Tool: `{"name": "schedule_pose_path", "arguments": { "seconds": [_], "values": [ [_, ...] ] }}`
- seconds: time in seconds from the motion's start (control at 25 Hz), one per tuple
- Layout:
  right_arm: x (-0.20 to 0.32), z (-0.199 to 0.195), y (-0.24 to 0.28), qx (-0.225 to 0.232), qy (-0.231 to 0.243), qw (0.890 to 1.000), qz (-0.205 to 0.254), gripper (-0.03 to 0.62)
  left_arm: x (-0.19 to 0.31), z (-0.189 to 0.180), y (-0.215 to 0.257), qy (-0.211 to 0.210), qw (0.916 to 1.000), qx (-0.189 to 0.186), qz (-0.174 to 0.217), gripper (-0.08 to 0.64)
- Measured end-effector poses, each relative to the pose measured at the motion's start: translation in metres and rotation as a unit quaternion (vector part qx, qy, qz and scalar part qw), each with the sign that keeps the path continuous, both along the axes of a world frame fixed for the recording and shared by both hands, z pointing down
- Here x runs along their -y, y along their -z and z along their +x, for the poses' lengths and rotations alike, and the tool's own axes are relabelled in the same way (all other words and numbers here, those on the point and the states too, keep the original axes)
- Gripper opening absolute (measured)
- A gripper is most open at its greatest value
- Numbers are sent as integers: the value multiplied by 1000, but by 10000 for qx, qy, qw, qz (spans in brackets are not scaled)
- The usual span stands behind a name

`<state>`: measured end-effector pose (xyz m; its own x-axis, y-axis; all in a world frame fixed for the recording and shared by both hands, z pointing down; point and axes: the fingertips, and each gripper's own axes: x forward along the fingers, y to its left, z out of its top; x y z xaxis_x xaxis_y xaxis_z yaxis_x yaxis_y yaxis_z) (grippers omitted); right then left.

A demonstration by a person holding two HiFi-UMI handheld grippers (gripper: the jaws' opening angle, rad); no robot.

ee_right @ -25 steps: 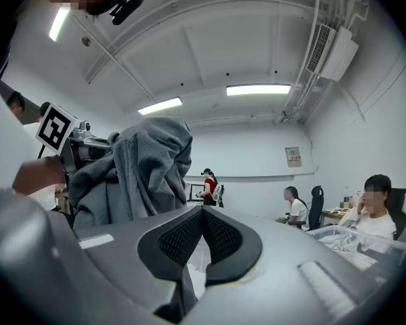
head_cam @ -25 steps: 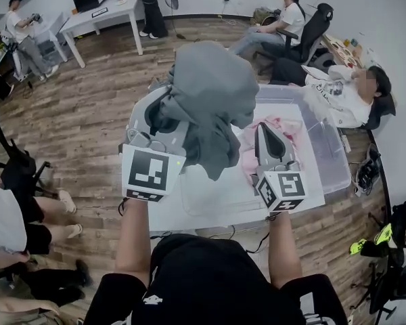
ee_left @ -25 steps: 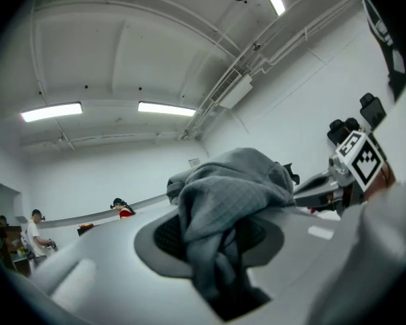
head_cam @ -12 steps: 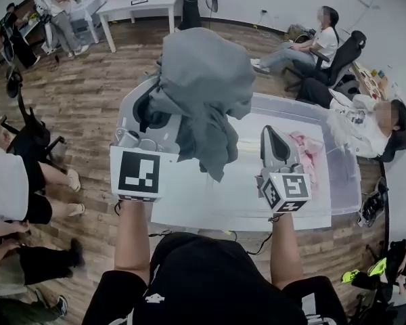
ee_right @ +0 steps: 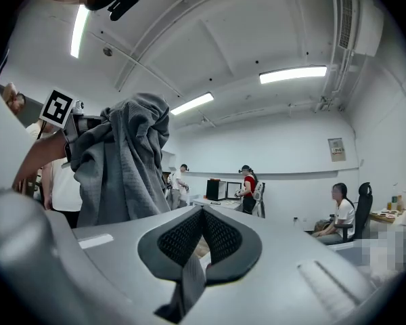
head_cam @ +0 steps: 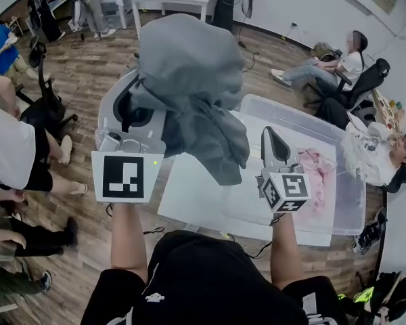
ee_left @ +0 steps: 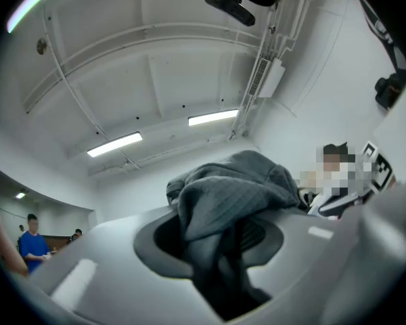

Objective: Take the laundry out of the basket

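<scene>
Left claw [head_cam: 152, 110] is clamped on the grey garment [head_cam: 189, 73], holding it high in the air off the left end of the clear basket [head_cam: 292, 111], cloth bunched over the claw and draping down its right side! Right claw [head_cam: 271, 137] is clenched shut, poised above the basket's near-left part. Pink laundry [head_cam: 318, 175] lies inside the basket on the white table [head_cam: 189, 202].

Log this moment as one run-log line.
left gripper: shut on grey garment, held up | right gripper: shut | clear plastic bin: pink laundry inside
</scene>
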<state>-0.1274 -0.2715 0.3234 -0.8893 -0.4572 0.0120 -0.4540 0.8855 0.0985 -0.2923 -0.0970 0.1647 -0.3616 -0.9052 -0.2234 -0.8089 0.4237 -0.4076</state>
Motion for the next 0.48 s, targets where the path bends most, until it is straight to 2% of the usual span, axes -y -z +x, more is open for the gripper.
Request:
{"name": "schedule_pose_path", "arguments": {
  "seconds": [0.2, 0.48],
  "values": [
    [-29, -38, -2, -9, 309, 9995, 47, 0, -41, -26, -6, 289, 9996, -14, 44, 137],
    [-34, -57, 1, -12, 672, 9977, 28, 0, -48, -31, -14, 588, 9982, -137, -26, 137]
  ]
}}
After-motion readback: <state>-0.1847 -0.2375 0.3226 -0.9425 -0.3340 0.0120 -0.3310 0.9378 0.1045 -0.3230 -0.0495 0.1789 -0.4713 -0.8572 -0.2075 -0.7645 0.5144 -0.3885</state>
